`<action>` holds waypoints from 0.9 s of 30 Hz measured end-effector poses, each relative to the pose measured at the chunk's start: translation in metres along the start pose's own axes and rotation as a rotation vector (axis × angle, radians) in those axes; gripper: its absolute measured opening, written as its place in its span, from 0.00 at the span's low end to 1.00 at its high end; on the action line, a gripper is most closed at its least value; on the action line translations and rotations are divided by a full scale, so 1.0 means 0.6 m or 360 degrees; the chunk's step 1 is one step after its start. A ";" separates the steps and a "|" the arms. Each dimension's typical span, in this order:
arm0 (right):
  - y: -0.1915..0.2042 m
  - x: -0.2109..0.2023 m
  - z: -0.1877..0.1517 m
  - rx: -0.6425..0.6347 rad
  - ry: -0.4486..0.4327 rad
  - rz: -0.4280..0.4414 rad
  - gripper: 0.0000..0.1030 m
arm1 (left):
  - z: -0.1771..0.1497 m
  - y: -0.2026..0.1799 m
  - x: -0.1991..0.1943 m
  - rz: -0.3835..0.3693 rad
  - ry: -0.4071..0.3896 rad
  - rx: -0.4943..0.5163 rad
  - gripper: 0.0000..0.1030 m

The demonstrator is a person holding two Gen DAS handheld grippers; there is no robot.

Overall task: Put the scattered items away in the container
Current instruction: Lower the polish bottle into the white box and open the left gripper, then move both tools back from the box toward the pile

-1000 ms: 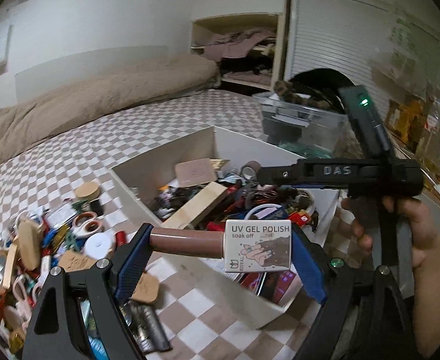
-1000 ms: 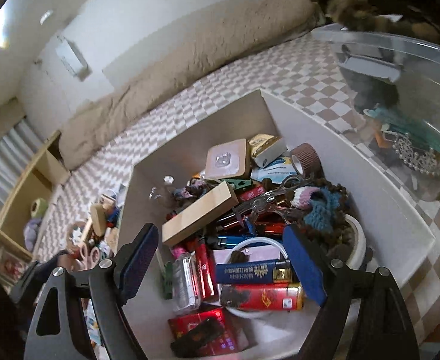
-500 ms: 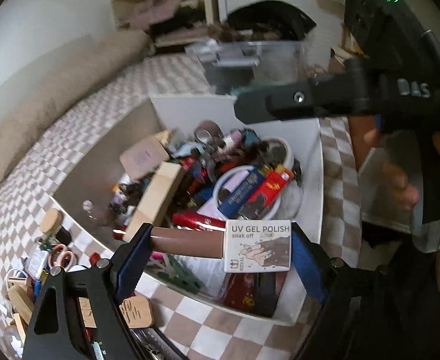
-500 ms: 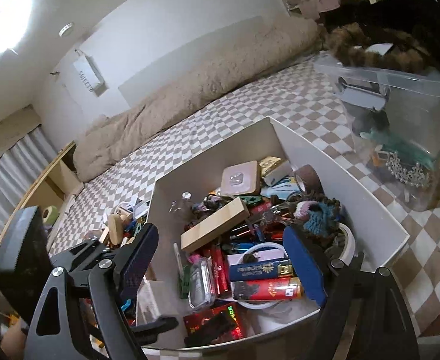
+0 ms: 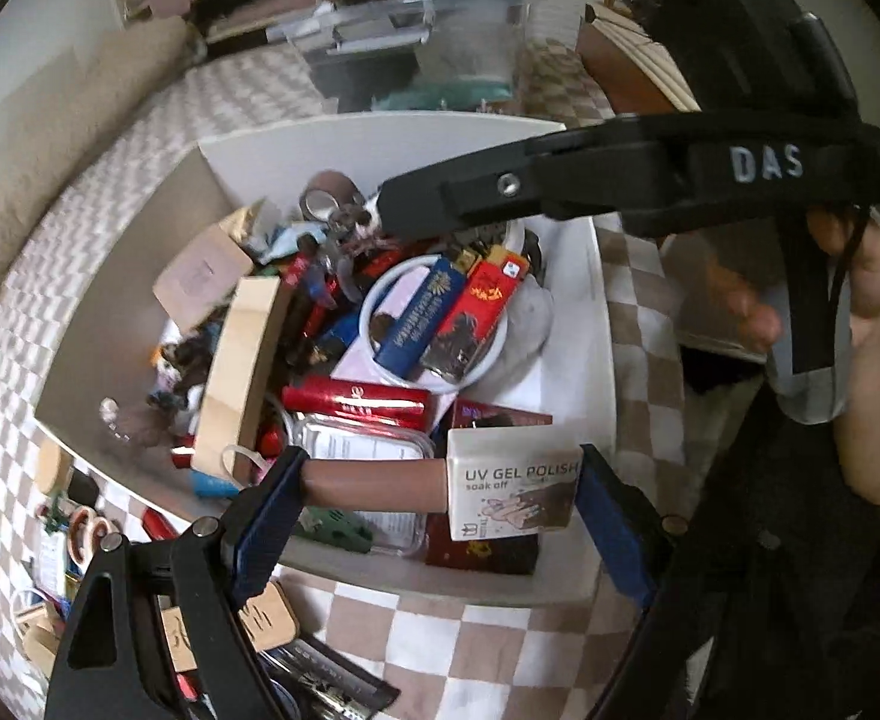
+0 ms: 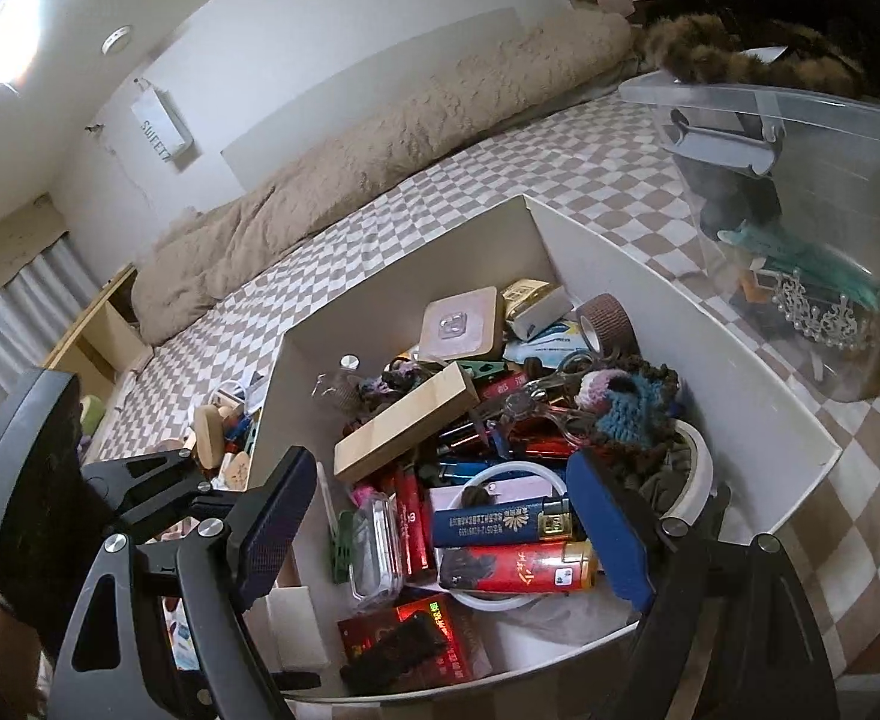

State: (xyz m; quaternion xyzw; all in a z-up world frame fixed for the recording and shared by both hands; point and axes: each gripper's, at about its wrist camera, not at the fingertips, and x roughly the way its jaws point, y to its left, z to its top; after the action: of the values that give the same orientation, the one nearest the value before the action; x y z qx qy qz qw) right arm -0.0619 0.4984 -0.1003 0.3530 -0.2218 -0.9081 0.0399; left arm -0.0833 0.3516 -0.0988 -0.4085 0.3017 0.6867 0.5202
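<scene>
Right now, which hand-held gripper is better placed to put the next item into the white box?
Left. The left hand-held gripper is clamped on the gel polish bottle and sits over the near edge of the white box. The right hand-held gripper is over the box too, but open and empty.

Gel polish bottle (image 5: 511,495) reads "UV GEL POLISH soak off".

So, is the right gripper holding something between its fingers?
No, the right gripper is empty; only the left gripper clamps the gel polish bottle.
</scene>
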 end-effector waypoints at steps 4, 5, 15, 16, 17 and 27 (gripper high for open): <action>-0.002 -0.001 -0.001 0.0002 0.0004 0.0001 0.83 | -0.005 0.001 -0.001 0.0007 -0.0002 -0.0030 0.88; -0.002 -0.001 -0.001 0.0002 0.0006 0.0002 0.83 | -0.006 0.003 -0.001 0.0016 0.0000 -0.0041 0.93; 0.000 -0.001 -0.005 -0.0019 0.0018 -0.0002 0.83 | -0.013 0.016 -0.012 0.0043 -0.0081 -0.0155 0.99; 0.001 -0.001 -0.005 -0.0022 0.0018 -0.0001 0.83 | -0.011 0.015 -0.013 0.0047 -0.0094 -0.0158 0.99; 0.002 -0.001 -0.005 -0.0026 0.0017 -0.0001 0.83 | -0.011 0.014 -0.016 0.0053 -0.0111 -0.0164 0.99; 0.007 -0.015 -0.004 -0.0060 -0.0015 -0.0033 0.83 | -0.020 0.016 -0.059 0.0173 -0.0342 -0.0337 0.99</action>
State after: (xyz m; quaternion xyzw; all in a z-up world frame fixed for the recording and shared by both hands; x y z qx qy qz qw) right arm -0.0542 0.4956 -0.0943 0.3502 -0.2012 -0.9141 0.0361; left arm -0.0853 0.3222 -0.0735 -0.3681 0.1920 0.7816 0.4655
